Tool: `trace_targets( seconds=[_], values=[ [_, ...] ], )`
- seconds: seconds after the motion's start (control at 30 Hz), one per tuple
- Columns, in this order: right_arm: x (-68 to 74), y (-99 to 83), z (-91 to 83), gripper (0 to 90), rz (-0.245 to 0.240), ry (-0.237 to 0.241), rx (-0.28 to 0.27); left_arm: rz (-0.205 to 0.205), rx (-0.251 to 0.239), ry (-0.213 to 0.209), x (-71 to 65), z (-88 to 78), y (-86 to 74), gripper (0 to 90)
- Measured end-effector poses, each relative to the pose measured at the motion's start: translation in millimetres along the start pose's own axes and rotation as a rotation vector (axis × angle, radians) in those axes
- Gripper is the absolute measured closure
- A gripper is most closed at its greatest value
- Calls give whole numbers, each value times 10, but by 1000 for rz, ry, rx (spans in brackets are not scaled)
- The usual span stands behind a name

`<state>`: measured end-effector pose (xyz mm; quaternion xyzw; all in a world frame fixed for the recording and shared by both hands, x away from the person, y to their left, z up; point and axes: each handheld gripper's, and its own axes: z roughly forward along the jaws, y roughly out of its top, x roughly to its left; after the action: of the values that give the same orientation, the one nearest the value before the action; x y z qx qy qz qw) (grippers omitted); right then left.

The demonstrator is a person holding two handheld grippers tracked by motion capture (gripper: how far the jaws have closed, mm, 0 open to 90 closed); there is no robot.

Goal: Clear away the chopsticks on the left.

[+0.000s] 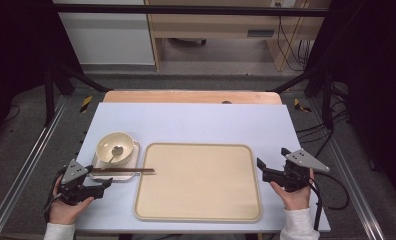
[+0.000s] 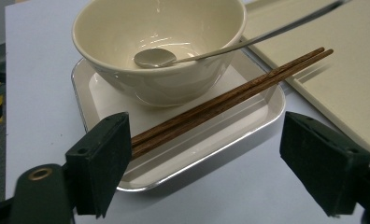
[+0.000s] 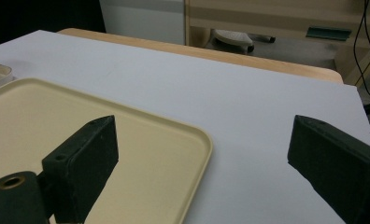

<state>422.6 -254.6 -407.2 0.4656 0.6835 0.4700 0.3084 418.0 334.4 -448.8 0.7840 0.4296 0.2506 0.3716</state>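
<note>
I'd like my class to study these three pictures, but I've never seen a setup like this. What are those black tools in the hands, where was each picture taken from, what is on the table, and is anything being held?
A person sits at a table holding a hand-operated clamp with two black jaws in each hand: the left gripper and the right gripper. The high view looks down from above. The other two views come from small cameras riding on each gripper, looking out between its jaws.

On the table lie a large beige tray, bare inside, and beside it a small white dish. The dish carries a cream bowl with a metal spoon inside, plus brown chopsticks whose tips reach over the tray's edge.

Nothing is held: both grippers are open. The left one faces the dish.
</note>
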Motion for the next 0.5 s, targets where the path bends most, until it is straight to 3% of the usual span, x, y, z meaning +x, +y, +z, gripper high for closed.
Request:
trace_targets(
  seconds=[0.5],
  values=[
    [21, -15, 44, 96, -9, 4, 19, 17, 30, 21, 126, 200, -2, 343]
  ],
)
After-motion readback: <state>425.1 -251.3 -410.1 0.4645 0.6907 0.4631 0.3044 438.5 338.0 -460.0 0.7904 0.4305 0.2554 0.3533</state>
